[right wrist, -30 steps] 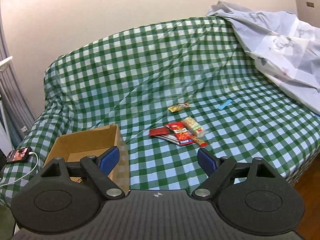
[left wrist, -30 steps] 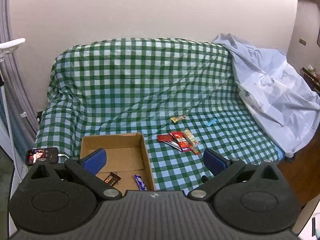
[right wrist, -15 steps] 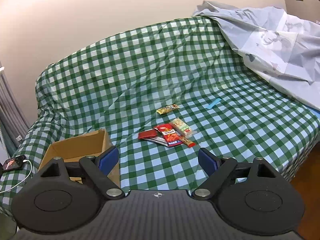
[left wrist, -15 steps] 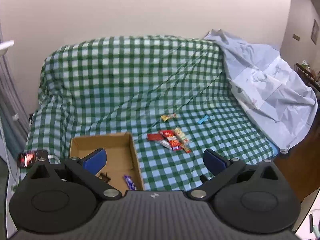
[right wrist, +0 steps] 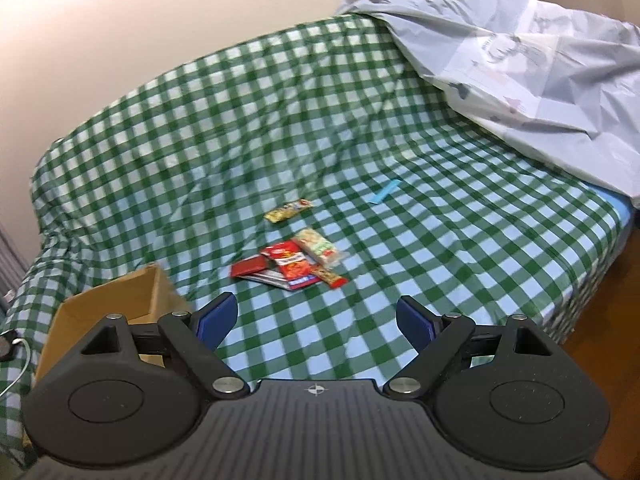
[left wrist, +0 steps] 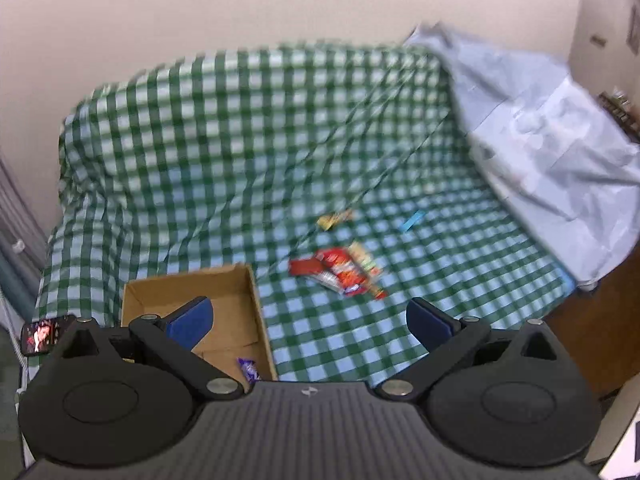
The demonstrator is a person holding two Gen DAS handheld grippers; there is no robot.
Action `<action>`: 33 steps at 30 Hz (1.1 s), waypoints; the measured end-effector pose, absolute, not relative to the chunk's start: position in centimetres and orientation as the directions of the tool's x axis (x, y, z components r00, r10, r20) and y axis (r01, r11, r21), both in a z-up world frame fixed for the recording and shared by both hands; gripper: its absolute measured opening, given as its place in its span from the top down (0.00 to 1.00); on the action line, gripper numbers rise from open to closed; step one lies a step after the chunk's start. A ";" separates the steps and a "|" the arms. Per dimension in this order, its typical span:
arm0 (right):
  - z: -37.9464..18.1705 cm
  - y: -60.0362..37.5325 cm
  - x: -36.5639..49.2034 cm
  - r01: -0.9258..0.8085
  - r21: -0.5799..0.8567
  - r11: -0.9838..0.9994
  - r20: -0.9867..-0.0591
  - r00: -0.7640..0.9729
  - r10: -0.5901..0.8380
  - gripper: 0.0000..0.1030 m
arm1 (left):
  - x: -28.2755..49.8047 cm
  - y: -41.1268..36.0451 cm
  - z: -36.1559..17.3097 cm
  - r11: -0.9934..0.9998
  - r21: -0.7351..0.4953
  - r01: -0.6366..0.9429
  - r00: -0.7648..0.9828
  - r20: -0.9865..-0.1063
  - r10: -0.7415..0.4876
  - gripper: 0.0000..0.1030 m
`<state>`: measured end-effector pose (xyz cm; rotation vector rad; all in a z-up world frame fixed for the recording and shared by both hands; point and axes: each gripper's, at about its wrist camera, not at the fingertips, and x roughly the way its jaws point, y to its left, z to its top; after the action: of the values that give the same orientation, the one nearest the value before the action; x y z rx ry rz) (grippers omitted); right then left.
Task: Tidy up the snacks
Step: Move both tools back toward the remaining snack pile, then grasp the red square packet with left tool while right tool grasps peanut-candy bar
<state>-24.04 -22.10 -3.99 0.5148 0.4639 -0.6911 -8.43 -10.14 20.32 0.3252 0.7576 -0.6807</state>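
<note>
Right wrist view: both grippers empty, a heap of snack packets mid-frame on the checked cover.

The right gripper has its jaws wide apart with nothing between them; the left gripper likewise. The snack pile lies at frame centre, the cardboard box at lower left. These look like light, thin, crinkly wrappers, probably slick; I would pinch the red packet across its flat middle or a sealed edge, gently.

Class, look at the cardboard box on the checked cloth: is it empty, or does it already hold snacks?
Not empty. The open-topped cardboard box holds a purple-wrapped snack on its floor; the left tool hides part of the inside.
</note>
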 end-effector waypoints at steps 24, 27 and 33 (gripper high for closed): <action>-17.2 -41.7 -6.6 0.633 0.216 0.744 -0.664 0.653 -0.363 0.11 | 20.3 -35.6 -13.7 0.551 0.217 0.806 0.377 -0.906 -0.194 0.00; -19.6 -43.5 -2.7 0.612 0.193 0.767 -0.675 0.650 -0.349 0.11 | 22.4 -37.5 -17.0 0.540 0.225 0.811 0.358 -0.921 -0.154 0.00; -23.8 -46.0 3.3 0.581 0.155 0.799 -0.721 0.619 -0.311 0.11 | 25.2 -39.8 -21.5 0.521 0.246 0.818 0.338 -0.937 -0.088 0.01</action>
<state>3.33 -46.03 -23.85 0.3971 0.7399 -0.5285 25.25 -39.76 -21.45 0.8321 1.0662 -0.6880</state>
